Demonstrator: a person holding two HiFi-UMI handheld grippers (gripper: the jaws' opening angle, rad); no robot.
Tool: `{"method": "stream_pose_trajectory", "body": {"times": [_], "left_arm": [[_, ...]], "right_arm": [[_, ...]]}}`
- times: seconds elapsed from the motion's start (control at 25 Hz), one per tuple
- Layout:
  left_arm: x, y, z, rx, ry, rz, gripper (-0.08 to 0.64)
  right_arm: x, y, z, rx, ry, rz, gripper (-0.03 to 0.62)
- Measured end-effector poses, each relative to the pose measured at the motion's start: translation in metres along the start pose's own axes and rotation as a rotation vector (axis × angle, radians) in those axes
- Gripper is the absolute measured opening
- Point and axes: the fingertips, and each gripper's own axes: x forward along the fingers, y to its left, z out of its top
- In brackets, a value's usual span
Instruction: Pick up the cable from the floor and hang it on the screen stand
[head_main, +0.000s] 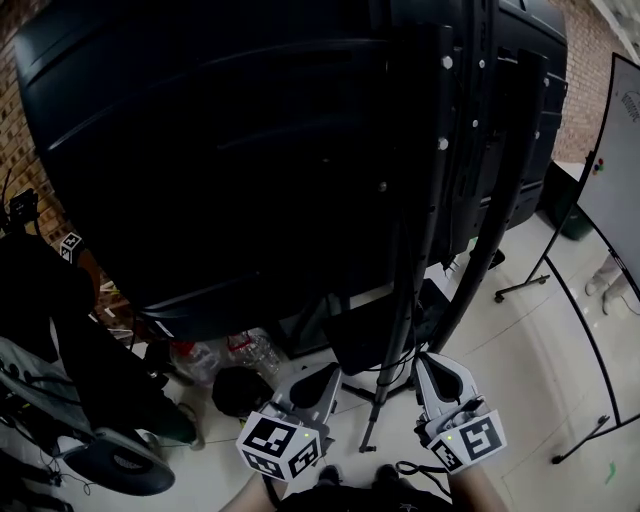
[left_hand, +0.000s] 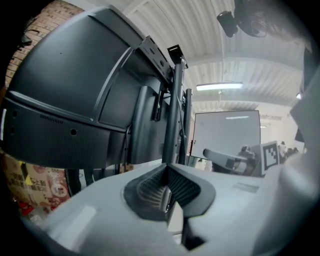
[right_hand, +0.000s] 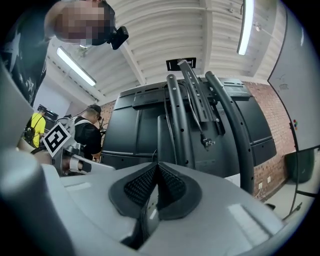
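grippers: two — left gripper (head_main: 318, 385), right gripper (head_main: 437, 372)
marker cubes (head_main: 280, 448): two, one per gripper
screen (head_main: 250, 150): one
stand (head_main: 420, 250): one
cable (right_hand: 204, 131): one
whiteboard (head_main: 615, 170): one
bottles (head_main: 255, 352): two
strip lights (right_hand: 76, 66): two — right gripper view

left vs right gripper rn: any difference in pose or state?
Position: the left gripper sits left of the screen stand's thin post, and the right gripper sits right of it.
Tilt: in the head view the left gripper leans up and right, while the right gripper leans up and left.
Background: the left gripper view shows a whiteboard past the stand, and the right gripper view shows a brick wall.
Shared: both grippers are shut, with nothing between the jaws.
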Motion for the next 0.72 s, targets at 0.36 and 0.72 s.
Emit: {"method": "stream_pose_trajectory", "body": {"times": [0.36,0.72], "left_arm": [[-0.009,0.004,0.004,0.018,-0.007,-0.024,0.005],[-0.013,0.007,-0.005,0.045,0.022,-0.067,0.005]], "right_arm": [[0.014,0.034,-0.015,-0.015,0.047,0.065,0.008],[0.026,0.044,-0.035,-0.019,0.119,0.069,0.008]]}}
